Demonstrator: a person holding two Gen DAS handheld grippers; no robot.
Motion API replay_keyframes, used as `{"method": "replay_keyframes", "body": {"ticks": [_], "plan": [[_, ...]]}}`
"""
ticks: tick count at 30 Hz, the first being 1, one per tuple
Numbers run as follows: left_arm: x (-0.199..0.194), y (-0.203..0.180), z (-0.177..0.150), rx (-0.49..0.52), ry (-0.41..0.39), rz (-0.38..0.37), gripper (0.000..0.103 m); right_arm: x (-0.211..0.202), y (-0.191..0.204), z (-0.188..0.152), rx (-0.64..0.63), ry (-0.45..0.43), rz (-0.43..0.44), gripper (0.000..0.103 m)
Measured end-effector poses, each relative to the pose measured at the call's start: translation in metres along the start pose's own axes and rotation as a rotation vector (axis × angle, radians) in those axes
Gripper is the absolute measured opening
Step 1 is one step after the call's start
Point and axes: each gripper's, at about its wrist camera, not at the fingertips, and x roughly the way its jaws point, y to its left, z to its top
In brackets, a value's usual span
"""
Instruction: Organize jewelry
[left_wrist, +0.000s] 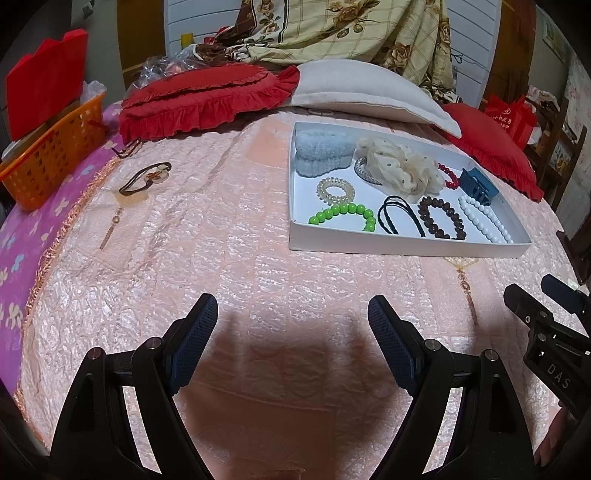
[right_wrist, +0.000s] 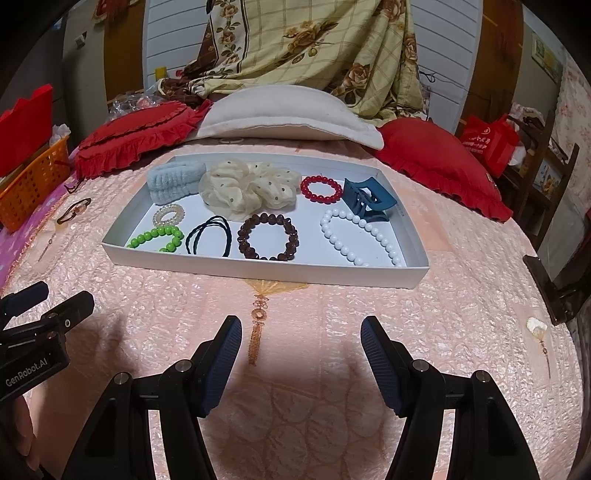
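A white tray (left_wrist: 406, 246) (right_wrist: 258, 267) lies on the pink bedspread. It holds a cream scrunchie (right_wrist: 247, 188), a blue fluffy band (right_wrist: 173, 181), green beads (right_wrist: 159, 238), a dark hair tie (right_wrist: 208, 236), a brown bead bracelet (right_wrist: 267, 236), a white bead strand (right_wrist: 358, 236), a red bead bracelet (right_wrist: 320, 189), a blue claw clip (right_wrist: 367, 199) and a clear coil tie (right_wrist: 169, 214). A brown hair tie with a flower (left_wrist: 147, 177) lies on the bed left of the tray. My left gripper (left_wrist: 291, 321) is open and empty. My right gripper (right_wrist: 301, 343) is open and empty, in front of the tray.
An orange basket (left_wrist: 51, 155) sits at the bed's left edge. Red ruffled cushions (left_wrist: 207, 96) (right_wrist: 443, 162) and a white pillow (right_wrist: 288, 118) lie behind the tray. A dark stand (right_wrist: 554, 288) is at the right edge.
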Motion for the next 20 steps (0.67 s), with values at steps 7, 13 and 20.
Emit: {"method": "replay_keyframes", "body": {"ticks": [7, 13, 20], "plan": [[-0.0005, 0.0018, 0.0000, -0.003, -0.003, 0.000, 0.084, -0.0006, 0.0021, -0.0008, 0.008, 0.005, 0.011, 0.065], [-0.0020, 0.0055, -0.0007, -0.012, -0.001, 0.000, 0.084, -0.0020, 0.0044, -0.0020, 0.001, 0.004, 0.014, 0.065], [-0.0079, 0.0080, -0.0033, 0.002, -0.021, 0.013, 0.084, -0.0050, 0.0075, -0.0030, 0.000, 0.004, 0.022, 0.065]]}}
